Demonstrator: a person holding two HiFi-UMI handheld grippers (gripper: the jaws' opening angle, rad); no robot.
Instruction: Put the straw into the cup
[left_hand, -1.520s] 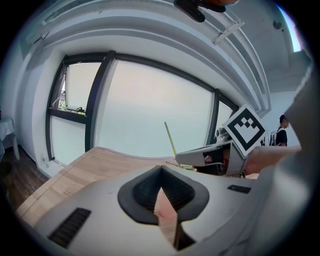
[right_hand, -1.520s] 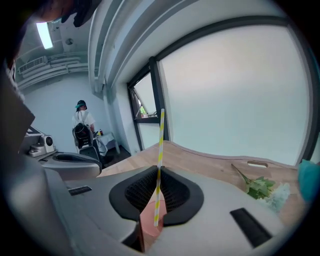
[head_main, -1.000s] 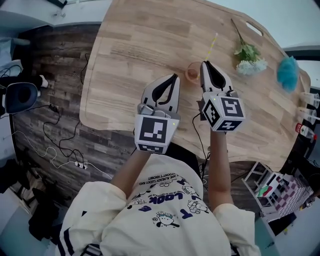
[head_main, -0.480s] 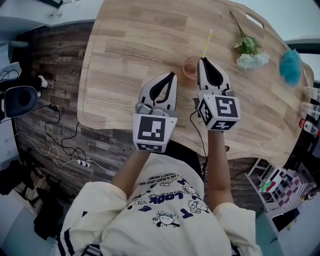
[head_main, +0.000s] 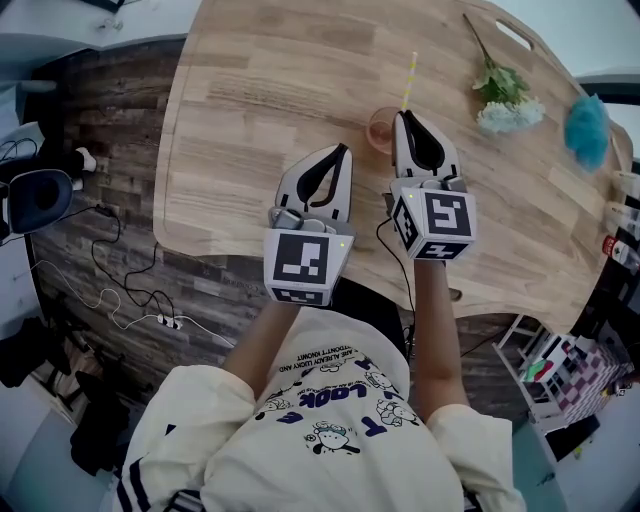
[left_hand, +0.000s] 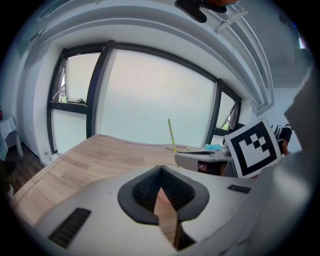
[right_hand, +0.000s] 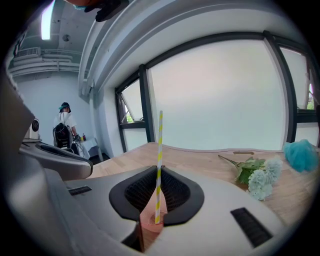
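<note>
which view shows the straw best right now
The right gripper view: the straw stands upright at full length, pinched between the shut jaws of the right gripper, its lower end in the cup. The head view shows only its upper part; the left gripper view shows a thin, distant piece.

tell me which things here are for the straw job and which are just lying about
For the job: straw, cup, right tongs shut on the straw.
Lying about: flower sprig, blue fluffy thing; left tongs shut, empty.
</note>
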